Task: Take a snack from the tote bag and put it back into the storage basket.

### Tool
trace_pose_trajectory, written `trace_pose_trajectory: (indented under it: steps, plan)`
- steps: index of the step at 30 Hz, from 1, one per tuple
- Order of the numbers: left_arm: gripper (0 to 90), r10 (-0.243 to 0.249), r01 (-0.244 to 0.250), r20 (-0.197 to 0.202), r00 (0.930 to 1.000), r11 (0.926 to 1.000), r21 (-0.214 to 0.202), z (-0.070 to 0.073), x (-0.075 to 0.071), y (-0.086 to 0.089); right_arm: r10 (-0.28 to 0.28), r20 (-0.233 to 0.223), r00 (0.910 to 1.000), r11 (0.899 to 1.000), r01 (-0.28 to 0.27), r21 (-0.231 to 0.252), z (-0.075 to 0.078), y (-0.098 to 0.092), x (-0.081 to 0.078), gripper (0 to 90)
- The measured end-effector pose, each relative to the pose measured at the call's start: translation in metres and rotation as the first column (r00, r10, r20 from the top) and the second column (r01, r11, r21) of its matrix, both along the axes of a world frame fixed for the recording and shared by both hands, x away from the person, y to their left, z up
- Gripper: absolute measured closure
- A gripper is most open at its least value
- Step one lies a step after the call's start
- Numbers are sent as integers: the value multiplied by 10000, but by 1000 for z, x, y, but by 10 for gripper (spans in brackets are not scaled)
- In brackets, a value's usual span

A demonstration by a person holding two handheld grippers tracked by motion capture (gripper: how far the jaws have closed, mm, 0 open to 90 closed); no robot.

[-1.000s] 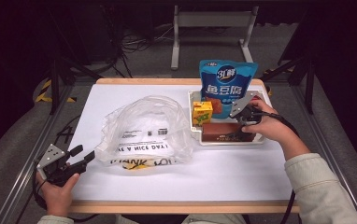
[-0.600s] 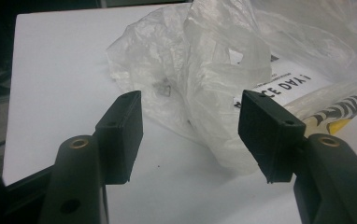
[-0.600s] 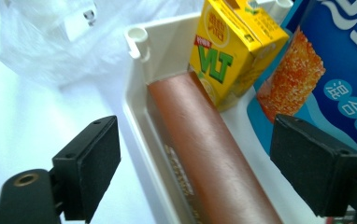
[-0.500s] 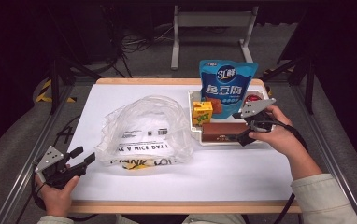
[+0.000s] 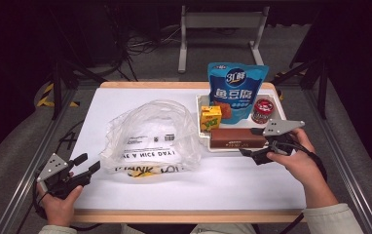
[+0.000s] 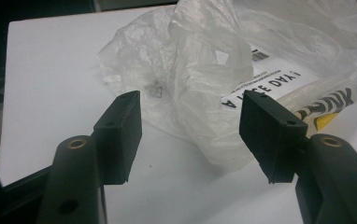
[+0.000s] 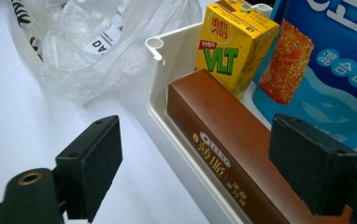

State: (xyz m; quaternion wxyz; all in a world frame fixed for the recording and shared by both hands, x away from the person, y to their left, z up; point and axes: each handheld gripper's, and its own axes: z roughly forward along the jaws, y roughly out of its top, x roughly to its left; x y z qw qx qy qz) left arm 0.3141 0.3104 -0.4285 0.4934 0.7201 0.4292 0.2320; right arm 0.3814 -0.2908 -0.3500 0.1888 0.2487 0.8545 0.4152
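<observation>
The right gripper has drawn back from the tray, both grippers gaping, over a white table in a dark room.

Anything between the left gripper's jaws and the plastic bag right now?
Nothing: bare white table separates the open left gripper from the plastic bag, seen in the left gripper view.

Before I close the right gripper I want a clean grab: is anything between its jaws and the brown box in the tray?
Partly. The right gripper is open, its jaws astride the brown box, but the white tray's wall runs between the left jaw and the box. The yellow carton stands beyond the box's far end.
</observation>
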Motion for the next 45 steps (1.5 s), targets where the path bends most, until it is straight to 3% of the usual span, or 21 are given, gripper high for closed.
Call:
trace_pose_trajectory:
  steps: [4,10,17,27,30,37,45]
  plan:
    - [392,6,-6,15,10000,10000,-31,0,0,1,-89,30,10000,9998,88,157,-4,-3,-8,178]
    - [386,-186,186,65,9998,9998,22,-1,0,0,-370,29,9993,9990,371,-232,-17,-2,-14,179]
    - [380,-260,260,104,9996,9996,-61,-1,-1,2,-555,118,9984,9981,552,257,-28,-3,-18,179]
    - [379,-340,342,140,9993,9993,-147,-2,-3,4,-851,160,9962,9956,843,420,-56,-7,-20,194]
    - [379,-453,455,151,9989,9989,-135,-2,-2,4,-1049,-131,9944,9914,1056,770,-67,-9,-19,194]
    - [372,-619,623,190,9979,9978,-216,-3,-2,4,-1302,-317,9910,9882,1323,777,-80,-12,-16,194]
    - [373,-669,671,70,9977,9975,-216,-5,0,5,-1649,-866,9825,9853,1681,310,-92,-11,-12,193]
